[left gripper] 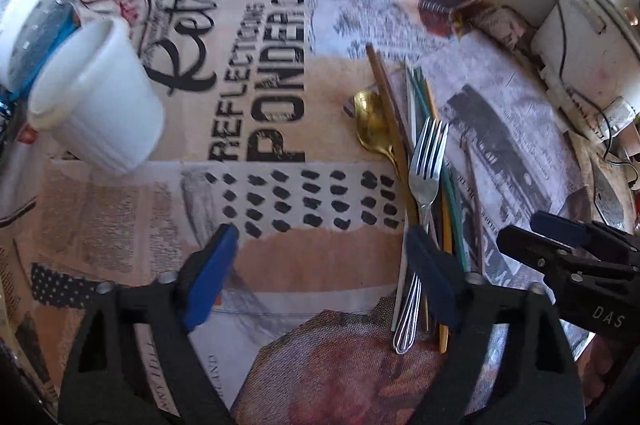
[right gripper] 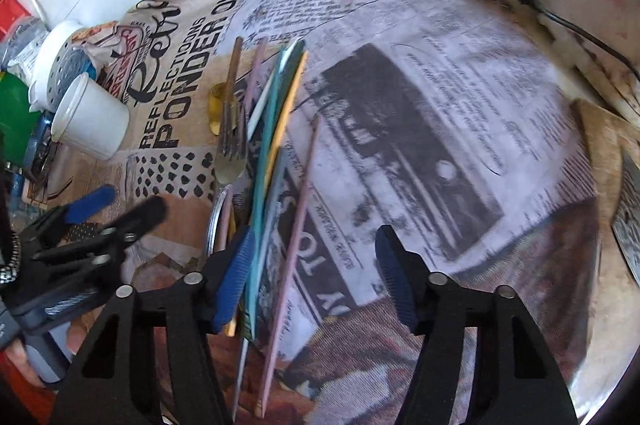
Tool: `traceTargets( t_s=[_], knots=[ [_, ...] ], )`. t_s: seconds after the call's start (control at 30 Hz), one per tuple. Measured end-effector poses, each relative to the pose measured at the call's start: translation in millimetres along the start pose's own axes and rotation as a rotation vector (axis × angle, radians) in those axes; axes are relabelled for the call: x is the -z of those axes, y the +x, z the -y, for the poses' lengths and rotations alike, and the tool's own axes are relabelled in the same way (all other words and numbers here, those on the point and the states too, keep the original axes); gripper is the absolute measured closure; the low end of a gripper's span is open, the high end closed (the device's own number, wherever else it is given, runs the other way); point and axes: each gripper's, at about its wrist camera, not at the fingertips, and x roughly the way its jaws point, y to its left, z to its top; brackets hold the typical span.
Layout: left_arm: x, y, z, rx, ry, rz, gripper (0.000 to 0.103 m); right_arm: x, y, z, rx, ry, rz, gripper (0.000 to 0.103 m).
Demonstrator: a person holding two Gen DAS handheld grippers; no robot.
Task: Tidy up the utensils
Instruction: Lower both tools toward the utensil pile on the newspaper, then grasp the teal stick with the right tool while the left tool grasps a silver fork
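Leftmost, white cup (left gripper: 96, 97) lies tipped on newspaper-print cloth (left gripper: 280, 257). Left gripper (left gripper: 320, 265) spread wide, holding nothing. Utensil pile beside it: gold spoon (left gripper: 372, 129), silver fork (left gripper: 428, 161), coloured chopsticks (right gripper: 276, 129). Right gripper (right gripper: 320, 277) released, straddling pink chopstick (right gripper: 296, 221).

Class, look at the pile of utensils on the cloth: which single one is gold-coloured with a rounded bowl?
The gold spoon, at the pile's left edge. It alone has a shiny golden bowl; the fork beside it is silver with tines, and the others are thin coloured sticks.
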Motion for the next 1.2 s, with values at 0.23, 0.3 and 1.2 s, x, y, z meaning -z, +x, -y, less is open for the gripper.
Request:
traceTargets(
  t_s=[0.23, 0.3, 1.2],
  knots=[
    [2, 2, 1, -0.018, 0.010, -0.013, 0.035, -23, 18, -10, -0.047, -0.023, -0.031, 0.073],
    [2, 2, -1, -0.028, 0.009, -0.009, 0.041, -30, 22, -13, -0.053, -0.031, -0.036, 0.075],
    [-24, 19, 45, 0.102, 0.133, -0.075, 0.047, -43, 18, -1, -0.023, -0.014, -0.025, 0.098]
  ],
)
